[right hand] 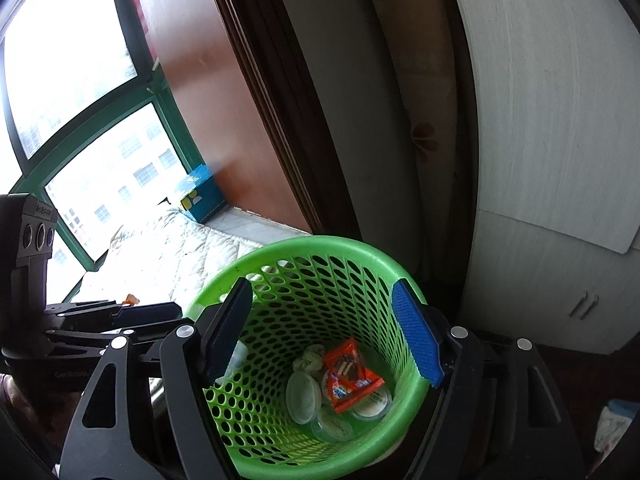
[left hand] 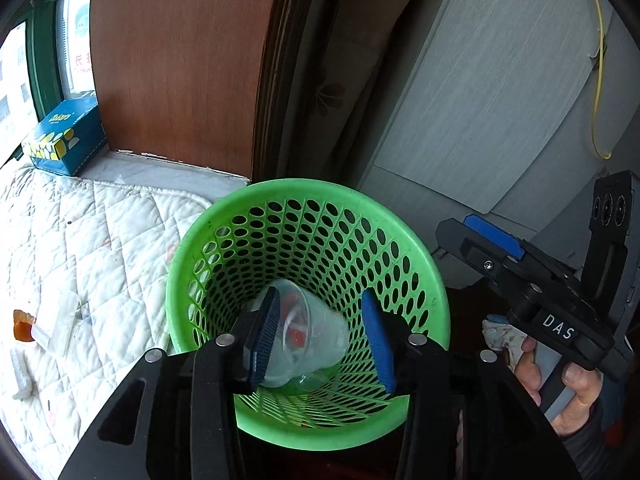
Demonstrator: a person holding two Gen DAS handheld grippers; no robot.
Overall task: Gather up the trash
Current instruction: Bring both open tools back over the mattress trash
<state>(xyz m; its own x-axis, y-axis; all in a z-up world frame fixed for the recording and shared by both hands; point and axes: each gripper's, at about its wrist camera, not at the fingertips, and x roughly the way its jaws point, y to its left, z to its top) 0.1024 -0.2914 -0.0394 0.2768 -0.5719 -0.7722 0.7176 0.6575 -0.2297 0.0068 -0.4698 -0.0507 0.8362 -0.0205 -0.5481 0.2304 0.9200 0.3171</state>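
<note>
A green perforated waste basket (left hand: 304, 196) stands beside the bed. My left gripper (left hand: 320, 336) hovers over its mouth with its jaws open. A clear plastic cup (left hand: 316, 332) lies tilted between the fingers; only the left pad touches it. In the right wrist view my right gripper (right hand: 324, 336) is open and empty above the same basket (right hand: 320, 248). At the basket's bottom lie an orange snack wrapper (right hand: 348, 376), clear lids or cups (right hand: 304, 396) and a crumpled tissue (right hand: 308, 360). The right gripper also shows at the right of the left wrist view (left hand: 480, 240).
A white quilted mattress (left hand: 80, 248) lies left of the basket, with a small packet and an orange wrapper (left hand: 24, 324) on it. A blue tissue box (left hand: 64, 140) sits on the window sill. A grey cabinet (left hand: 480, 100) and a curtain stand behind the basket.
</note>
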